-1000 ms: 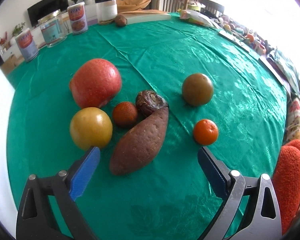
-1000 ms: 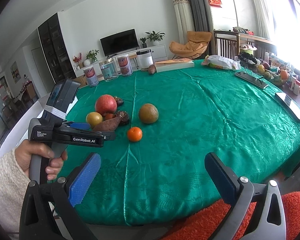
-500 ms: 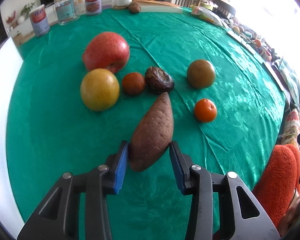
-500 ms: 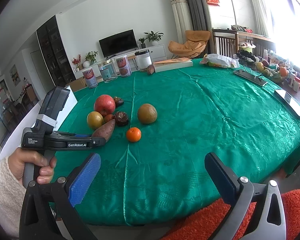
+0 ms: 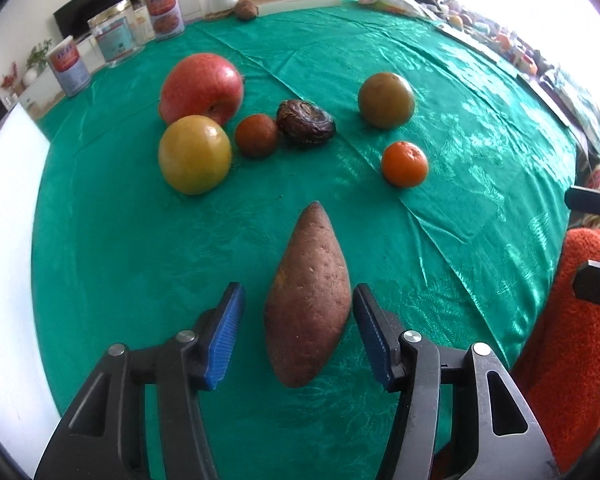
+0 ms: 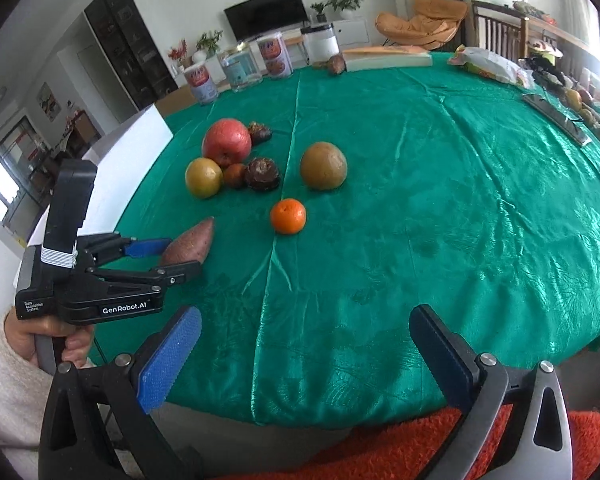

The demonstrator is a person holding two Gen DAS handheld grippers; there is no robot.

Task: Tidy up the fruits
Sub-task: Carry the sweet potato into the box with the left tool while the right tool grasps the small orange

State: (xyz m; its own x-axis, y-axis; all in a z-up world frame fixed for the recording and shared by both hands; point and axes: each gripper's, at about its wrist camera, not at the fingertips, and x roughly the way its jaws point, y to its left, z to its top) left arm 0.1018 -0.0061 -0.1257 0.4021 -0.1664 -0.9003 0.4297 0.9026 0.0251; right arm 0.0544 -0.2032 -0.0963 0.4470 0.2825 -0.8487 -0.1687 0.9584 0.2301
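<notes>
A sweet potato (image 5: 308, 300) lies on the green tablecloth (image 5: 440, 92) between the blue pads of the left gripper (image 5: 298, 320), which have just been opening: a sliver of cloth shows on either side, so the pads no longer press the tuber. Compared with a second ago, when it leaned against the dark wrinkled fruit (image 5: 306, 122) in the cluster, the sweet potato now sits well apart from the rest, drawn toward the near edge of the table. Behind it remain the red apple (image 5: 202, 88), the yellow apple (image 5: 195, 155) and a small reddish-brown fruit (image 5: 257, 135) close together, with a brownish-green round fruit (image 5: 386, 100) and a tangerine (image 5: 405, 164) off to the right. In the right wrist view, the right gripper (image 6: 304, 356) hangs released and empty over the table's near rim, its jaws wide, while a hand (image 6: 50, 336) in a cream sleeve holds the left tool. The move appears to separate the root vegetable from the fruits; those likely come next.
</notes>
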